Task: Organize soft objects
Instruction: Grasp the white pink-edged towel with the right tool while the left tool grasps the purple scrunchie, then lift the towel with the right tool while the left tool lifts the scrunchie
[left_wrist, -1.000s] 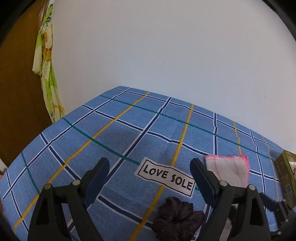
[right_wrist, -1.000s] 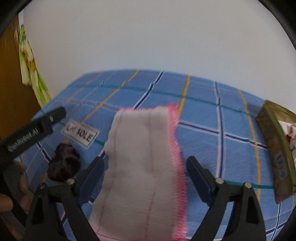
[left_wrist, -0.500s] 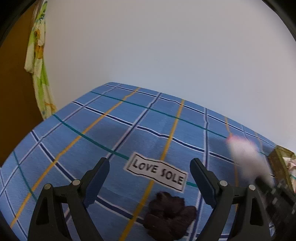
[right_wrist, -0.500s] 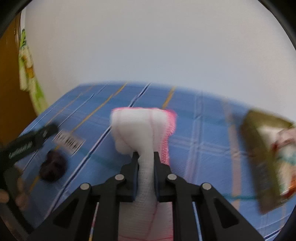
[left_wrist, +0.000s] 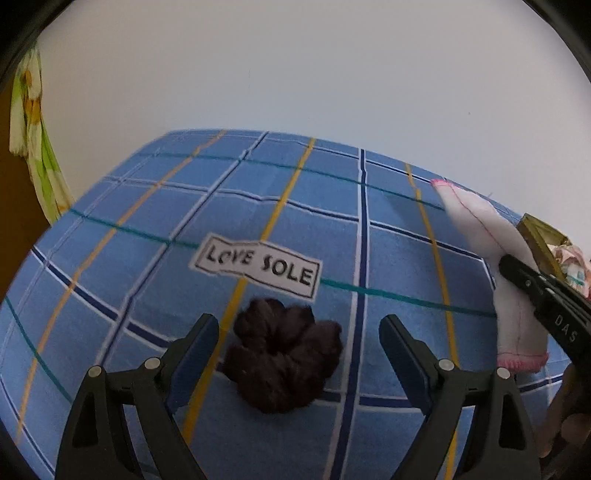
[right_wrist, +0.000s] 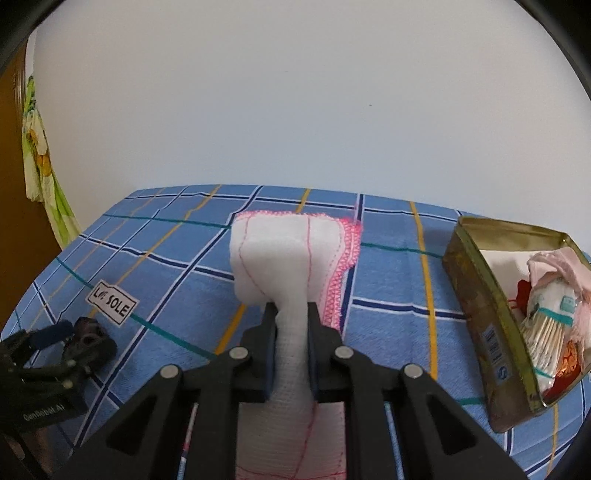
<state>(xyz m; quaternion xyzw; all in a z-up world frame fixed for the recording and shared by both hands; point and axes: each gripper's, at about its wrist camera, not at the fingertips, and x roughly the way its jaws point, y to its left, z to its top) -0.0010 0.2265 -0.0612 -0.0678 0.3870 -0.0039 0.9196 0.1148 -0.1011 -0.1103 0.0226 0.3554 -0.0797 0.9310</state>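
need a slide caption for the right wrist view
Right tongs shut on a pink-edged white cloth above the blue plaid sheet, open tin to the right.

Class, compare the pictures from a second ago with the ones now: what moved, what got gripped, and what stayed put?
The right gripper closed on the white cloth and lifted it off the bedsheet. The left gripper, open, moved in around the dark scrunchie. The scrunchie, the tin and the label stayed put.
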